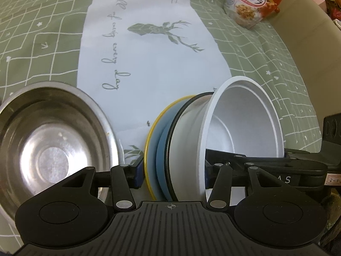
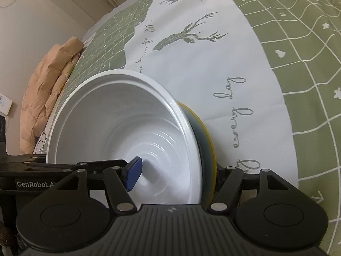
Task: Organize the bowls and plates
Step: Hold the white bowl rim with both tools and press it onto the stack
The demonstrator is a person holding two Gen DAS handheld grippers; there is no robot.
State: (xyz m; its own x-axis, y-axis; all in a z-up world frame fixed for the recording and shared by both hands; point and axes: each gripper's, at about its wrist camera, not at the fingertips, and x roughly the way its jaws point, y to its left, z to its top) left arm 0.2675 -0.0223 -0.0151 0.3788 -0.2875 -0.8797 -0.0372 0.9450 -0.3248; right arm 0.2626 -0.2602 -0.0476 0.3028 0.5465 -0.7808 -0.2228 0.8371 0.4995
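A stack of dishes stands on edge over the tablecloth: a yellow-rimmed pale blue plate (image 1: 150, 149), a blue plate (image 1: 162, 155), a black-rimmed white bowl (image 1: 187, 115) and a deep white bowl (image 1: 245, 117) whose mouth faces right. My left gripper (image 1: 173, 175) is shut on this stack, its blue pad against the yellow-rimmed plate's back. My right gripper (image 2: 178, 176) straddles the same stack and stands open. One of its pads hovers inside the white bowl (image 2: 119, 117), clear of the bottom. Its other finger is behind the yellow-rimmed plate (image 2: 210, 145).
A steel bowl (image 1: 53, 132) sits upright just left of the stack. A red cereal bag (image 1: 251, 2) lies far off near the table's right edge. A tan crumpled bundle (image 2: 53, 81) rests against the wall beyond the table's left side. The green-and-white tablecloth (image 1: 149, 53) stretches ahead.
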